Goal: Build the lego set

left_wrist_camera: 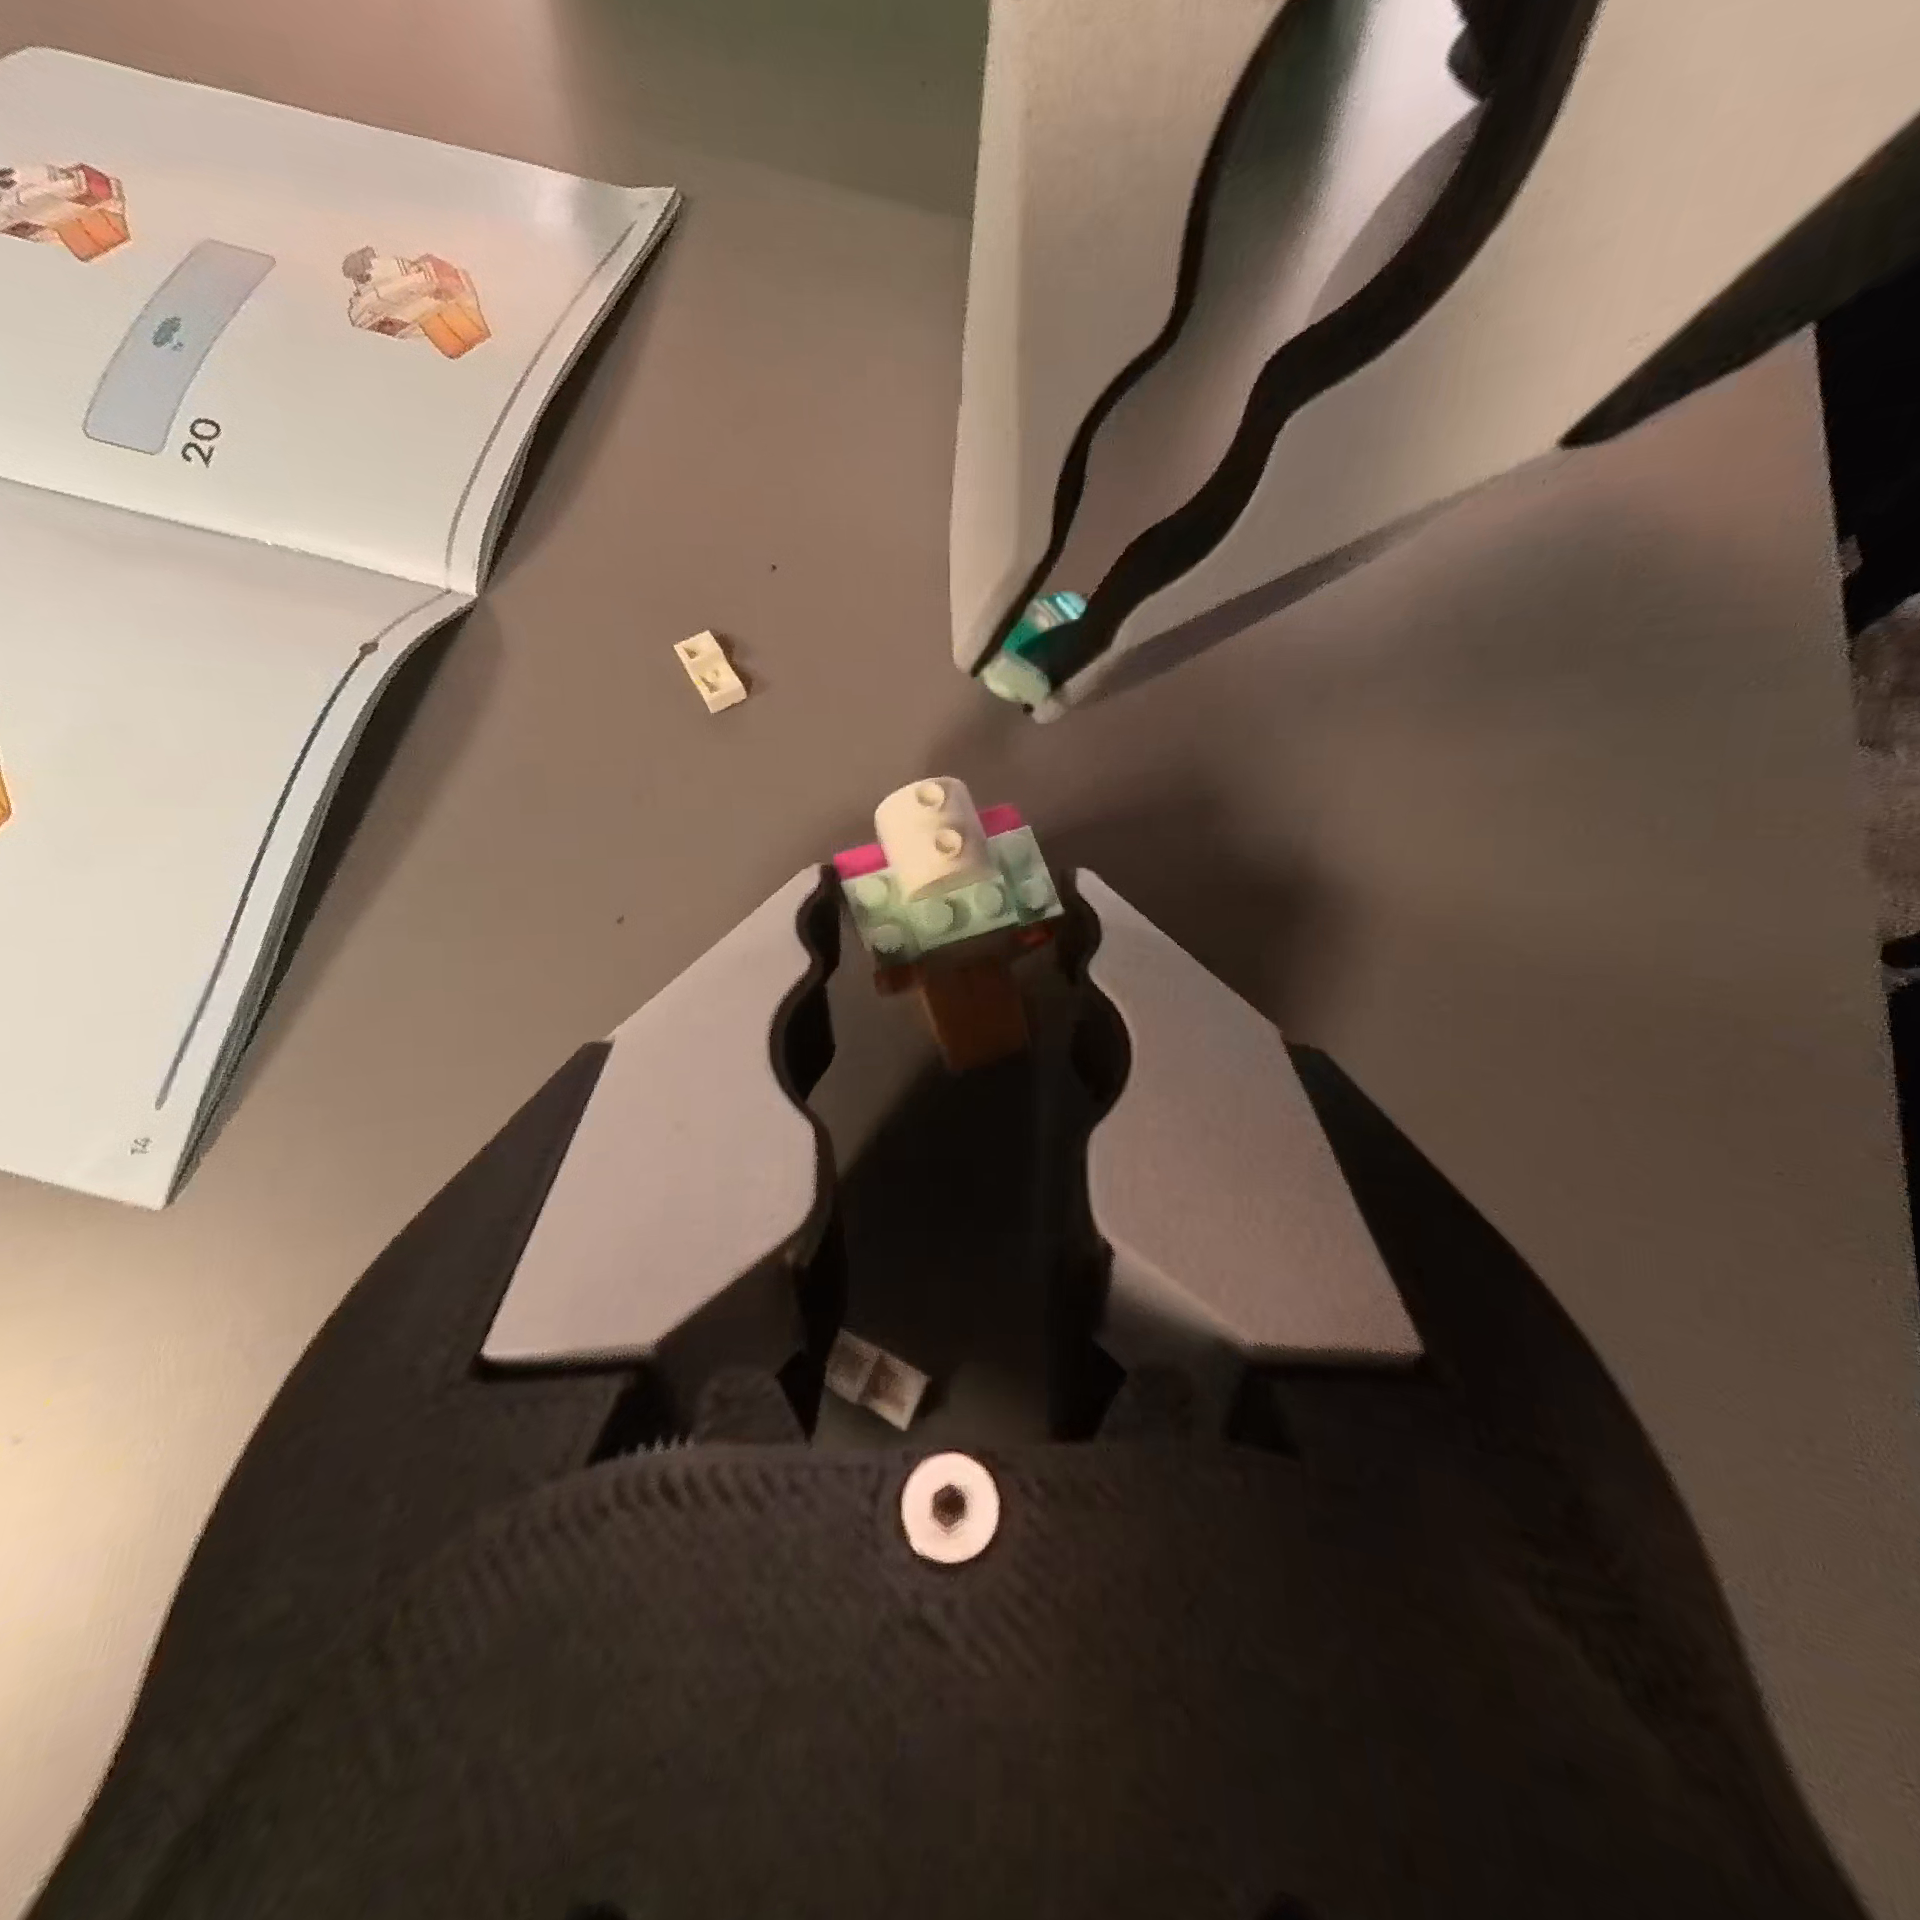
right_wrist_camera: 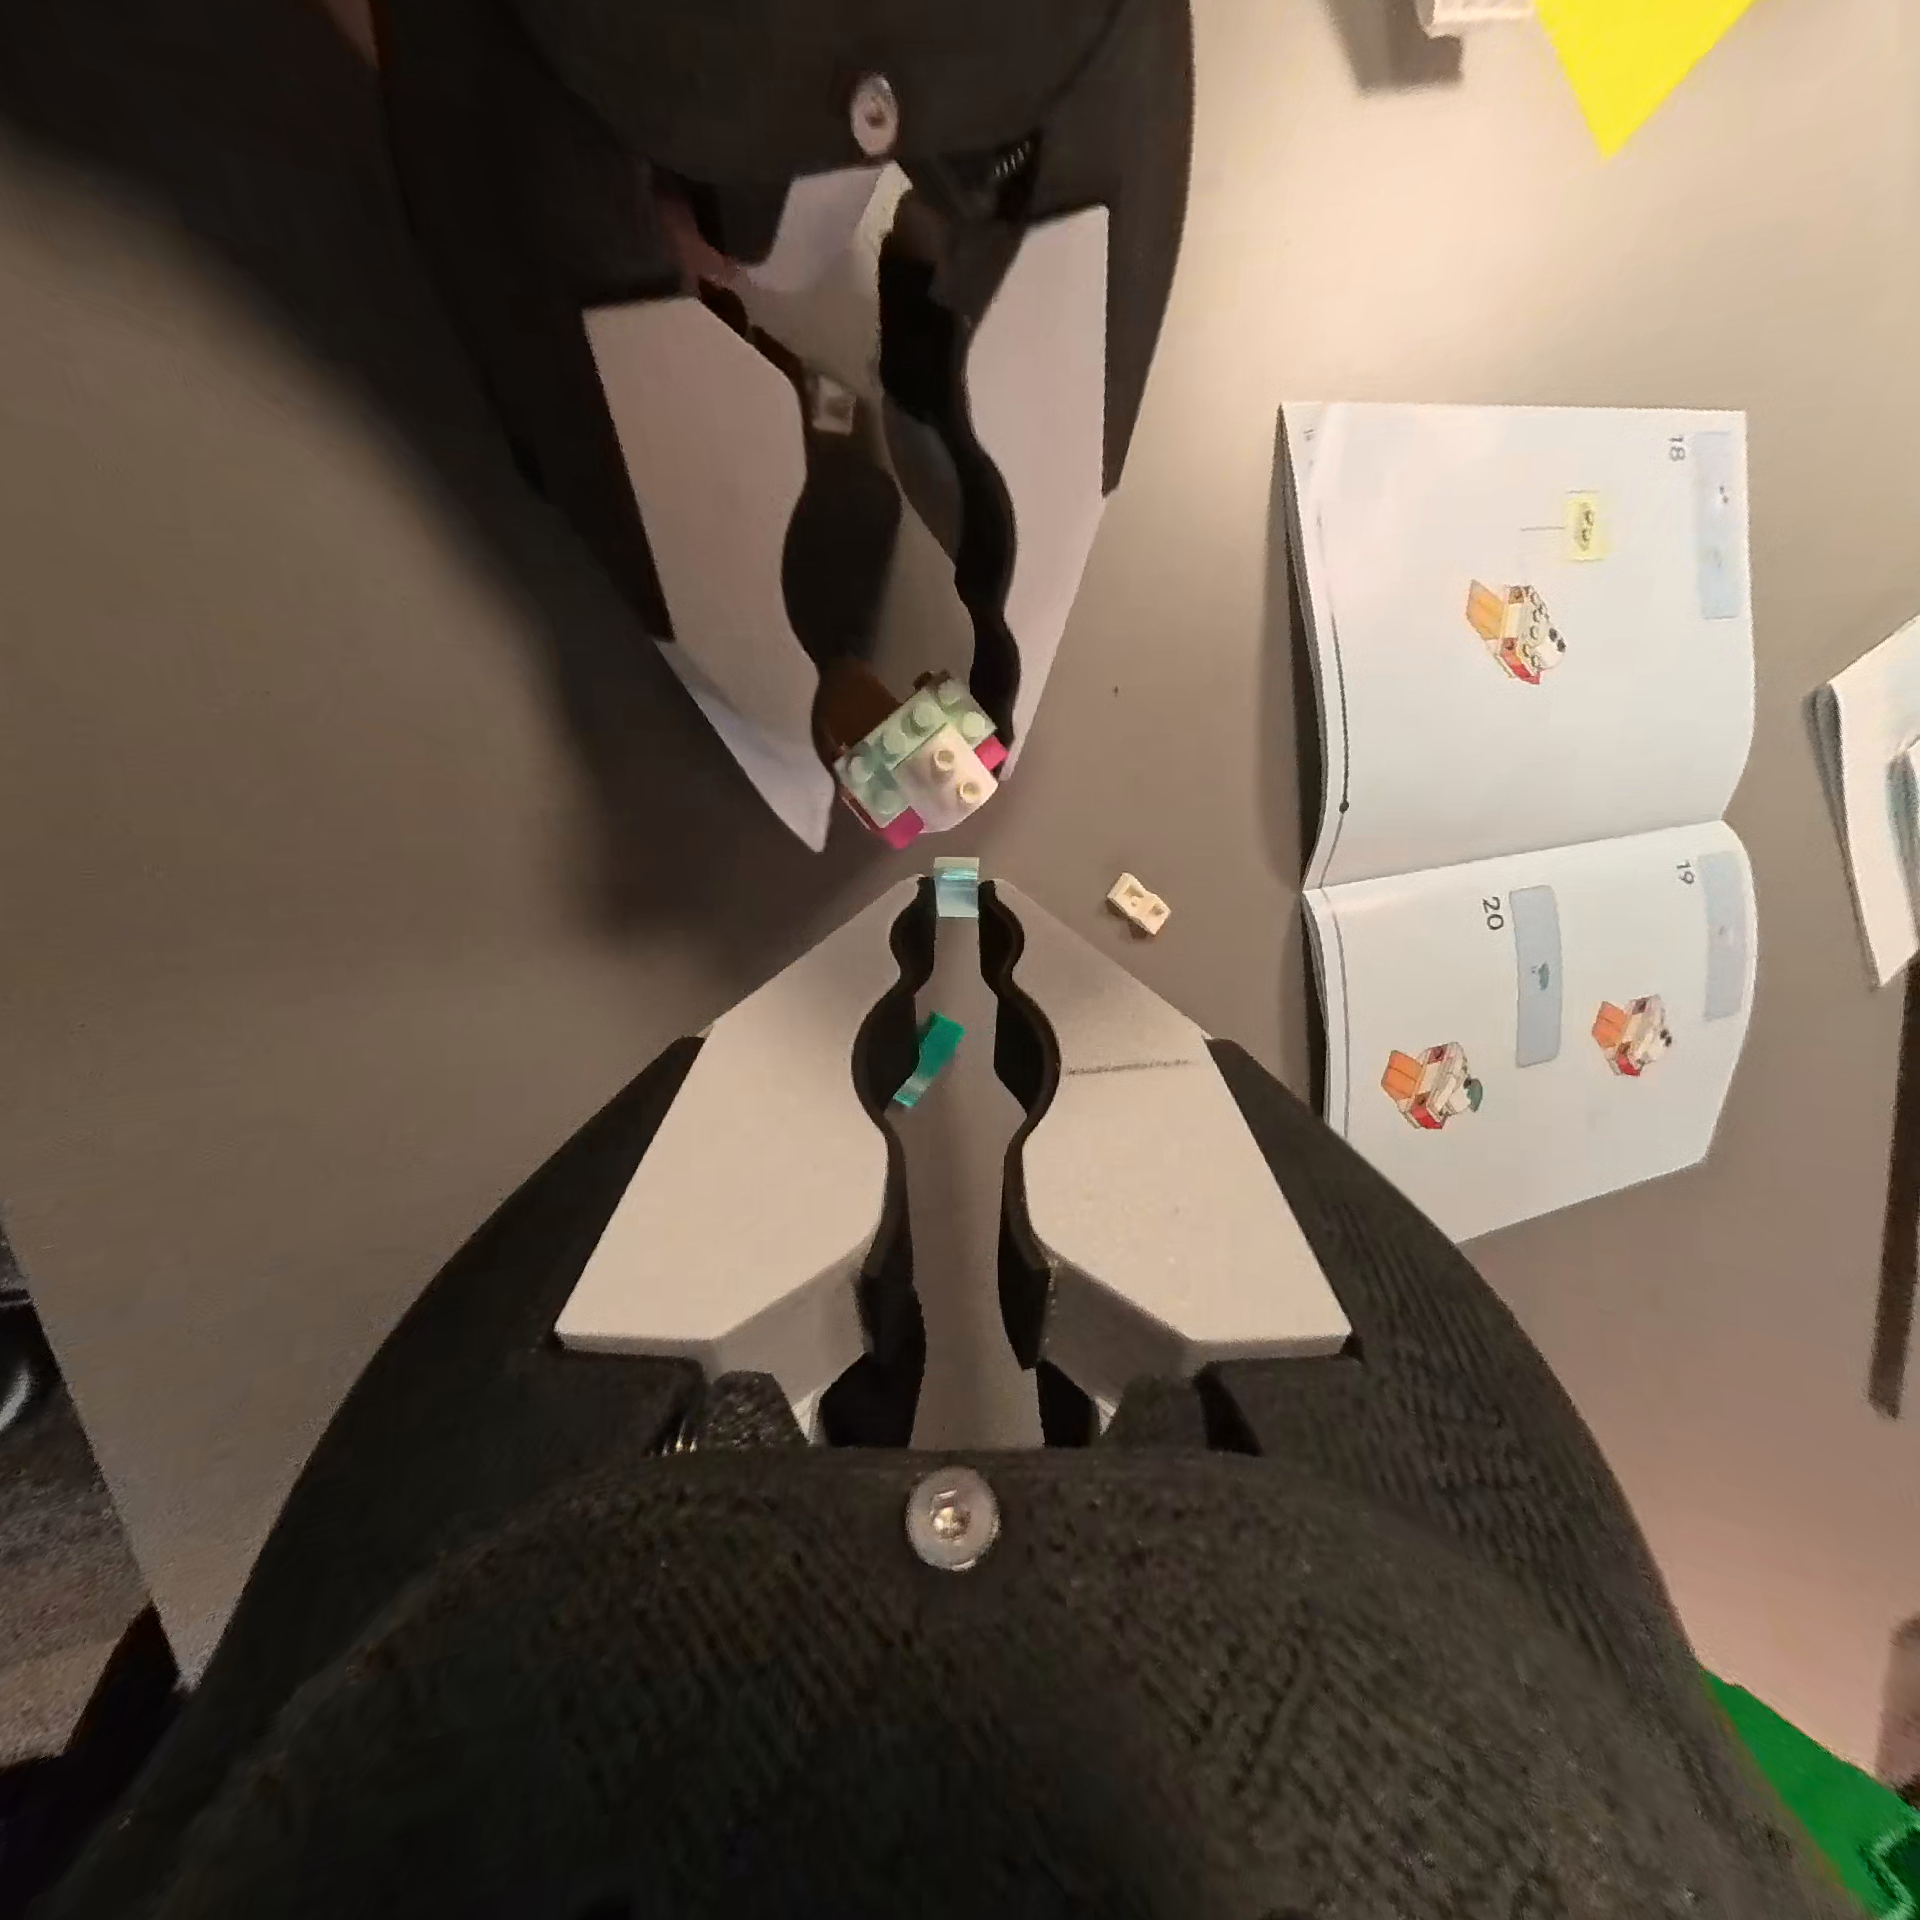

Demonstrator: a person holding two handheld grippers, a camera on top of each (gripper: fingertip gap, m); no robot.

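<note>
My left gripper (left_wrist_camera: 954,914) is shut on a small lego build (left_wrist_camera: 951,883): a mint green plate on pink and brown bricks, with a white rounded brick on top. It is held above the table. My right gripper (right_wrist_camera: 956,896) is shut on a small mint and teal piece (right_wrist_camera: 956,888), which also shows in the left wrist view (left_wrist_camera: 1034,649). The two gripper tips face each other a short way apart; the build shows in the right wrist view (right_wrist_camera: 920,764) just beyond the teal piece. A teal piece (right_wrist_camera: 928,1060) lies on the table under my right gripper.
A loose cream two-stud plate (left_wrist_camera: 712,673) lies on the grey table (left_wrist_camera: 623,1039); it also shows in the right wrist view (right_wrist_camera: 1140,906). An open instruction booklet (left_wrist_camera: 208,582) lies to the left; in the right wrist view (right_wrist_camera: 1527,810) it lies to the right. A yellow sheet (right_wrist_camera: 1621,62) and a green plate (right_wrist_camera: 1808,1808) sit at the edges. There is about 4 centimetres between the tips of the two grippers.
</note>
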